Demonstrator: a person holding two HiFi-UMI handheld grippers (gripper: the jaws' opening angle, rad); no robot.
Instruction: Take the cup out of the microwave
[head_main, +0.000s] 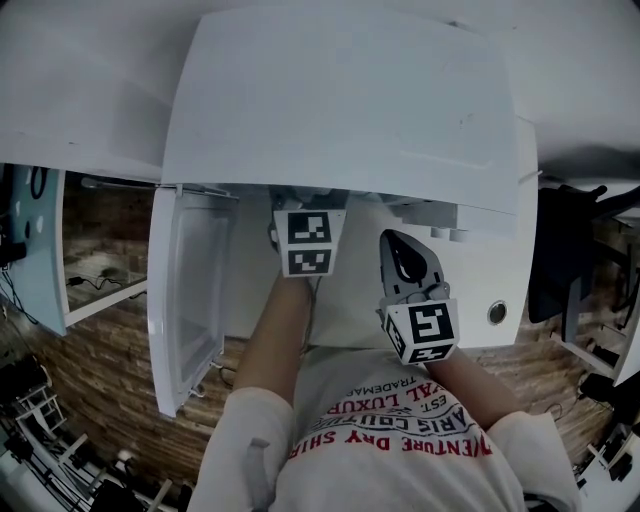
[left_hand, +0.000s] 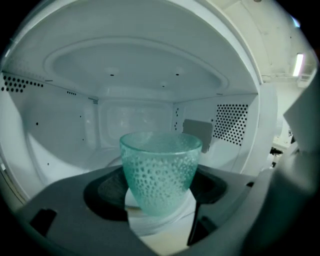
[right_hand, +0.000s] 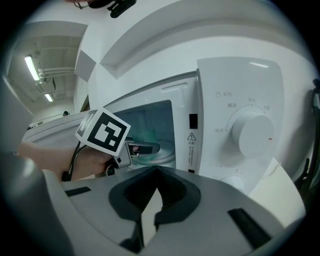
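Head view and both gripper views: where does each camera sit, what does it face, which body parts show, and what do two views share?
Head view: on the person's head, looking steeply down on the microwave and open door; forearms, shirt show.
Left gripper view: on the left gripper, facing the cup between its jaws inside the cavity; no body.
Right gripper view: on the right gripper, outside, facing the dial; left hand shows.
Shared: head and right gripper views both show the left marker cube.

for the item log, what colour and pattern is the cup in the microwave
Translucent teal cup with a dimpled, bubbly surface; clearest in the left gripper view.
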